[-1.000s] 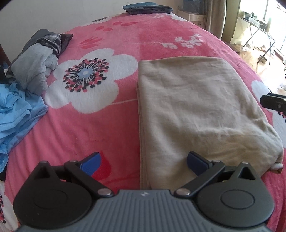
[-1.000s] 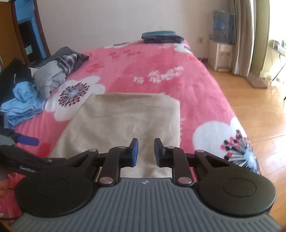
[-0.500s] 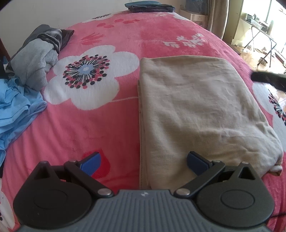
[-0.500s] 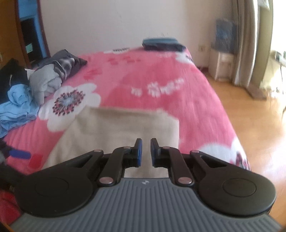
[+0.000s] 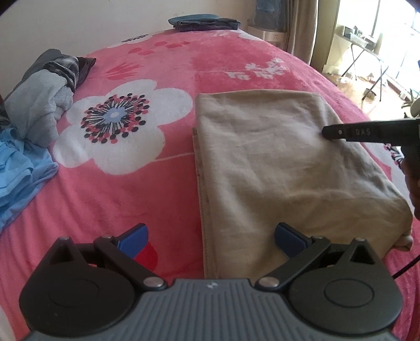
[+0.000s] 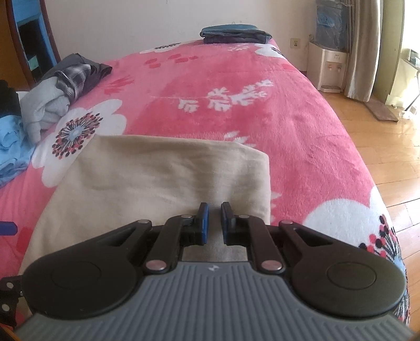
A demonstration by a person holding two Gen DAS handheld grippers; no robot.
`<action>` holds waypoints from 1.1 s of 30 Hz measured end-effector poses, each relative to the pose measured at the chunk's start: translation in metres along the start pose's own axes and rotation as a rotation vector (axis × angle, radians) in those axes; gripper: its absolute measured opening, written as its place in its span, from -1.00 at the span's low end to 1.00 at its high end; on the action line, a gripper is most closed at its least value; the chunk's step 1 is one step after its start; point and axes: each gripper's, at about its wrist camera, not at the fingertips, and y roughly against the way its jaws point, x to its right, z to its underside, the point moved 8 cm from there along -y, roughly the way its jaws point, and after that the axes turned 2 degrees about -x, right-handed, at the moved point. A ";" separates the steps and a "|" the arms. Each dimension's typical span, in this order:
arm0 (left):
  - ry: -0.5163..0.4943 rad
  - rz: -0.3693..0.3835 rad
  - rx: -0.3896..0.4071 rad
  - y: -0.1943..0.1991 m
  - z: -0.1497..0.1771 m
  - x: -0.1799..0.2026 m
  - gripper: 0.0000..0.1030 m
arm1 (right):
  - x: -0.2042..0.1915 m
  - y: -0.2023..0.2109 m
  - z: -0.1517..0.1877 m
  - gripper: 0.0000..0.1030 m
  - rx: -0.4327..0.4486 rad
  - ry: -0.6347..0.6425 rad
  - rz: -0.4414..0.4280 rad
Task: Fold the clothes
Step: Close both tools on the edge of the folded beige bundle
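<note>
Left wrist view shows my left gripper [image 5: 210, 236] at the bottom of the frame, its blue pads spread wide apart with nothing between them, straddling the near left edge of the beige, soft, folded garment [image 5: 283, 168]. That garment lies flat on the pink fleece bedspread with white flowers [image 5: 157, 78], filling the centre and right of the frame. My right gripper [image 5: 325, 131] reaches in from the right edge, its tip over the garment's upper right part. In the right wrist view its pads [image 6: 202, 217] are drawn nearly together with only a narrow gap, and no cloth is pinched; I can't tell whether the tips touch the fabric.

I judge this piece partly done: it is already a neat layered rectangle, with stacked edges showing along its left side, and probably wants one more fold. A folded dark blue stack [image 5: 204, 22] sits at the top of the frame at the far end of the bed, so some clothes look finished. Plenty is left: a rumpled grey sweatshirt with a plaid piece [image 5: 44, 99] at upper left, and a crumpled light blue garment [image 5: 21, 168] at the left edge.

For room, the pink spread between the beige piece and the left-hand pile is bare, and so is the stretch beyond its far edge. On the right the garment lies near the bed's edge, with wooden floor [image 6: 380, 147] below, so I have little margin there.
</note>
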 end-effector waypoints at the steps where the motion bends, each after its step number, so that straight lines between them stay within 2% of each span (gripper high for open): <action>1: 0.004 0.010 0.003 -0.001 0.000 -0.001 1.00 | 0.000 0.000 0.000 -0.83 0.000 0.001 0.002; 12: 0.159 0.147 -0.035 -0.010 0.008 -0.015 1.00 | 0.001 -0.001 0.000 -0.81 0.006 -0.018 -0.001; 20: 0.100 0.150 0.021 -0.002 0.006 -0.012 1.00 | 0.002 0.000 0.001 -0.80 0.014 -0.032 -0.014; 23: 0.126 0.137 0.104 0.006 0.000 -0.020 1.00 | 0.003 0.000 0.002 -0.80 0.019 -0.038 -0.021; 25: 0.126 0.148 0.124 0.007 -0.005 -0.021 1.00 | 0.004 0.000 0.002 -0.80 0.024 -0.044 -0.026; 29: 0.158 0.216 0.126 0.002 -0.012 -0.021 1.00 | 0.004 0.000 0.003 -0.80 0.029 -0.050 -0.030; 33: 0.256 0.277 0.148 -0.007 -0.018 -0.029 1.00 | 0.004 0.000 0.003 -0.79 0.034 -0.055 -0.032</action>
